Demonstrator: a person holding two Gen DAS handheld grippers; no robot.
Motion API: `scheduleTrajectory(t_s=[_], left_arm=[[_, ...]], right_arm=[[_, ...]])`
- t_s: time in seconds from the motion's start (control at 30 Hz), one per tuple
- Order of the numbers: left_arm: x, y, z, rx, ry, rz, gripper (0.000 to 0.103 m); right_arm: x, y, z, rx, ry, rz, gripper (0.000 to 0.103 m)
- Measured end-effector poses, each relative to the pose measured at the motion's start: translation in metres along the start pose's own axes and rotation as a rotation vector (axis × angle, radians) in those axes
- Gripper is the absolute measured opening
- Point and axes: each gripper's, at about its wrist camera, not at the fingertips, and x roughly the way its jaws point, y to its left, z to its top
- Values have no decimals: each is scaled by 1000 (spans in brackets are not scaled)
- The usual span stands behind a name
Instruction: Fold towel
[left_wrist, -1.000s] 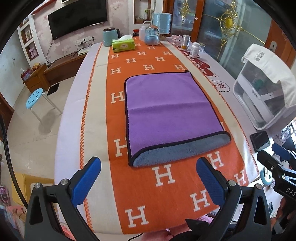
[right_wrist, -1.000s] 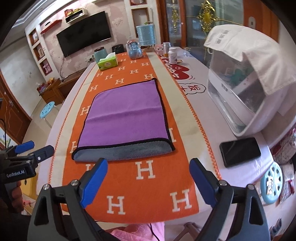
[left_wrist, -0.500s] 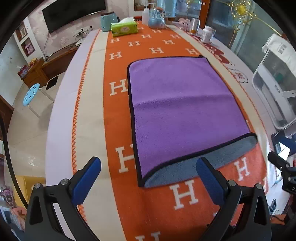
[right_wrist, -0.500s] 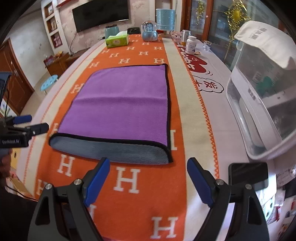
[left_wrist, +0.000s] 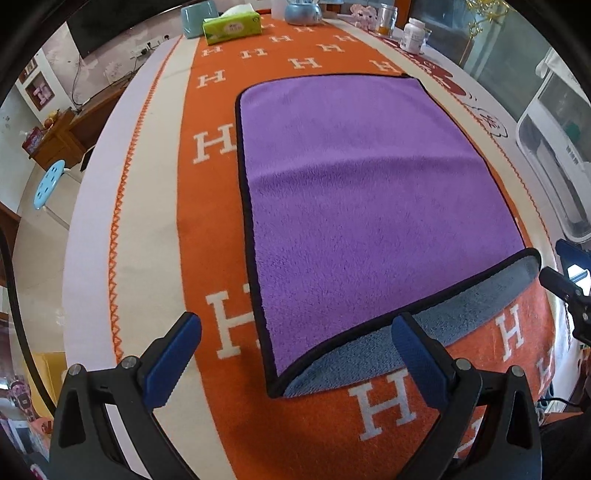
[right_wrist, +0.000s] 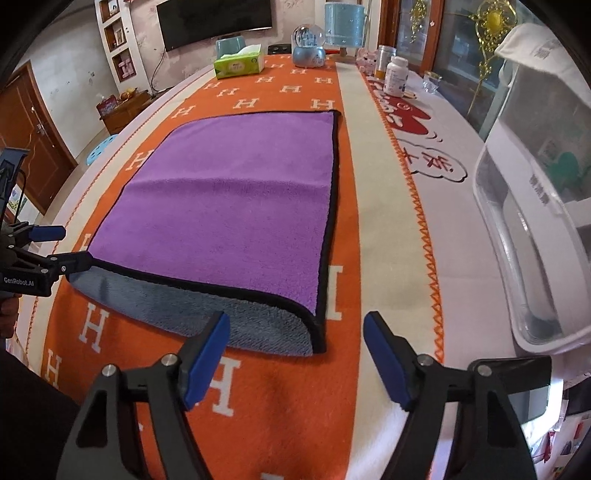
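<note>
A purple towel (left_wrist: 354, 192) with a black hem and a grey underside lies folded flat on the orange H-patterned tablecloth (left_wrist: 214, 229); its fold faces me. It also shows in the right wrist view (right_wrist: 229, 206). My left gripper (left_wrist: 295, 343) is open, its fingers straddling the towel's near left corner just above the cloth. My right gripper (right_wrist: 295, 343) is open, straddling the near right corner. The left gripper's tip shows at the towel's left corner in the right wrist view (right_wrist: 70, 264).
A green tissue box (right_wrist: 239, 66), snow globe (right_wrist: 308, 46), jars and a white pill bottle (right_wrist: 395, 76) stand at the table's far end. A white plastic appliance (right_wrist: 535, 229) and a dark phone (right_wrist: 517, 373) sit at the right. A blue stool (left_wrist: 48, 184) stands on the floor at the left.
Both grippers have moved forward and down towards the towel's near edge, from well back of it to either near corner. Both stay open. The towel has not moved.
</note>
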Motion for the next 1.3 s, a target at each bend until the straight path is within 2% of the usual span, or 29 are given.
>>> scheduleTrajectory(t_s=[0.27, 0.4, 0.6, 0.73, 0.8, 0.87, 1.3], left_arm=[[11, -8, 0, 33, 19, -9, 97], [13, -11, 0, 25, 23, -16, 96], [14, -16, -3, 28, 26, -30, 86], [13, -18, -7, 32, 32, -47, 72], [11, -18, -9, 28, 31, -56, 68], [9, -18, -12, 30, 28, -66, 58], [7, -4, -16, 11, 24, -97, 17]], right_arm=[[18, 1, -3, -24, 30, 38, 57], [22, 2, -2, -34, 33, 48, 46], [21, 3, -3, -45, 21, 43, 36], [21, 1, -5, -49, 24, 25, 26], [20, 1, -6, -53, 22, 19, 23], [18, 0, -8, -53, 18, 20, 21], [14, 3, -16, -47, 9, 12, 13]])
